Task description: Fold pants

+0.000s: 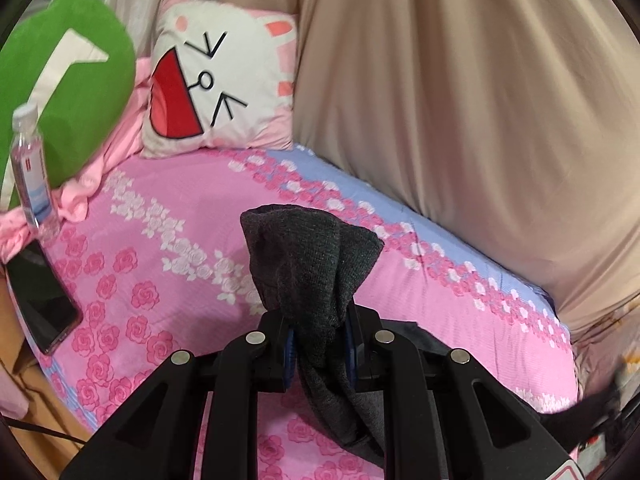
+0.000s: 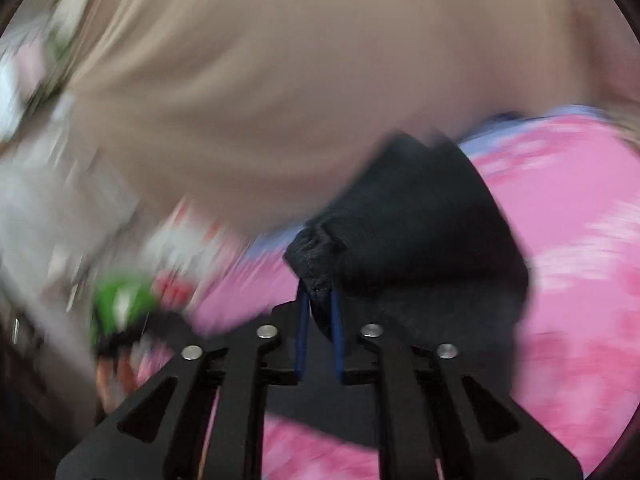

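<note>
The pants [image 1: 312,260] are dark grey knit cloth. In the left wrist view a bunch of them stands up between the blue pads of my left gripper [image 1: 320,320], which is shut on it, and the rest hangs down under the fingers above the pink floral bedsheet [image 1: 160,248]. The right wrist view is blurred. There, another part of the pants [image 2: 420,240] lies dark across the sheet, and a puckered edge of it is pinched between the pads of my right gripper [image 2: 320,300].
A water bottle [image 1: 30,168] and a black phone [image 1: 40,300] lie at the bed's left edge. A green cushion [image 1: 68,92] and a cat-face pillow [image 1: 220,80] rest at the head. A beige drape [image 1: 460,100] bulges along the far side.
</note>
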Motion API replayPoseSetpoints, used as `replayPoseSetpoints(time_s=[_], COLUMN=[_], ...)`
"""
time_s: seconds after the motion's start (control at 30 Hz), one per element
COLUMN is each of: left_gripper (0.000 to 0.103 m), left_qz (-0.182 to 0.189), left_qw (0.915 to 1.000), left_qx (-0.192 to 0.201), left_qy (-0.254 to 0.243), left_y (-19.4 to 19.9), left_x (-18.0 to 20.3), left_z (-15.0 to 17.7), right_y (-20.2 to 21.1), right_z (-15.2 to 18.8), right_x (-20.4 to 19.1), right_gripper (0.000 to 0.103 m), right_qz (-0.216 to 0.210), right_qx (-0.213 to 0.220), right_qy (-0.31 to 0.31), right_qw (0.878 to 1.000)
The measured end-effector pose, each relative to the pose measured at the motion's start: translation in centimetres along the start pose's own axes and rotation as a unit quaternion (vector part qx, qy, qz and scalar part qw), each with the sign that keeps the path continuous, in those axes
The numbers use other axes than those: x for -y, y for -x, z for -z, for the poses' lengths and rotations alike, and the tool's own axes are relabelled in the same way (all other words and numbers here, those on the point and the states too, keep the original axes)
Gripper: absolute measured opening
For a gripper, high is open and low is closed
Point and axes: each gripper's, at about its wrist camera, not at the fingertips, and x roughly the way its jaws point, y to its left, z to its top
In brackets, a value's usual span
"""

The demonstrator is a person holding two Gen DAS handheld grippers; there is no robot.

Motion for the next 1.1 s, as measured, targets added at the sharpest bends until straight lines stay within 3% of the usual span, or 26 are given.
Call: replayPoseSetpoints(time_s=[0.03,0.1,0.17,0.2,0.23,0.27,0.37,0.47,0.57,0.6,0.63,0.7,0.73,0.77,0.9,1.03,1.1], left_gripper=[0.016,0.016,0.016,0.016,0.016,0.016,0.016,0.016,0.016,0.019,0.022,0.056,0.067,0.080,0.086,0.086,0.086], left_qz=[0.002,0.007,0.008,0.009,0.010,0.012,0.023,0.057,0.108,0.139,0.160,0.227,0.258,0.271,0.273,0.235,0.194], left_qw=[1.0000,0.9999,0.9996,0.9993,0.9991,0.9988,0.9972,0.9921,0.9797,0.9714,0.9650,0.9430,0.9327,0.9287,0.9298,0.9464,0.9583], left_qx=[0.000,-0.001,-0.001,0.000,0.001,0.002,0.008,0.020,0.026,0.021,0.012,-0.018,-0.024,-0.019,0.000,-0.008,-0.006], left_qy=[-0.004,-0.012,-0.025,-0.036,-0.042,-0.048,-0.070,-0.110,-0.167,-0.192,-0.207,-0.242,-0.251,-0.253,-0.247,-0.221,-0.210], left_y=[0.2,0.6,1.0,1.2,1.3,1.3,1.9,3.8,6.1,7.0,7.3,7.9,8.3,8.6,9.2,7.8,6.7], left_x=[0.3,1.0,1.6,2.0,2.2,2.6,4.4,8.3,14.4,17.6,19.4,23.7,25.2,25.9,27.0,25.5,24.0], left_z=[0.0,0.0,0.2,0.2,0.2,0.3,0.2,0.3,1.3,2.2,2.7,4.6,5.4,6.0,7.5,7.6,7.8], right_y=[-2.8,-4.9,-4.6,-4.0,-3.2,-1.9,1.4,4.2,5.5,5.8,5.8,5.9,5.9,6.3,6.6,4.4,2.7], right_z=[1.3,2.4,2.8,2.9,2.8,2.7,3.3,4.5,4.7,4.8,5.0,5.2,5.2,5.2,5.9,5.8,5.3], right_x=[-2.0,-2.9,-1.5,-0.4,0.5,2.2,6.1,9.2,11.1,11.6,11.9,12.5,12.6,12.7,12.2,11.5,11.2], right_gripper=[0.025,0.028,0.038,0.049,0.058,0.061,0.063,0.067,0.067,0.067,0.067,0.067,0.067,0.067,0.067,0.068,0.068], right_qz=[0.003,0.012,0.017,0.022,0.037,0.063,0.121,0.151,0.169,0.169,0.167,0.159,0.154,0.152,0.138,0.111,0.090], right_qx=[-0.032,-0.045,-0.032,-0.020,-0.008,0.009,0.040,0.061,0.075,0.080,0.082,0.087,0.085,0.083,0.071,0.045,0.025], right_qy=[0.028,0.043,0.018,-0.002,-0.020,-0.037,-0.076,-0.118,-0.137,-0.142,-0.146,-0.154,-0.153,-0.151,-0.143,-0.132,-0.123], right_qw=[0.999,0.998,0.999,1.000,0.999,0.997,0.989,0.980,0.973,0.972,0.972,0.971,0.972,0.973,0.977,0.984,0.988])
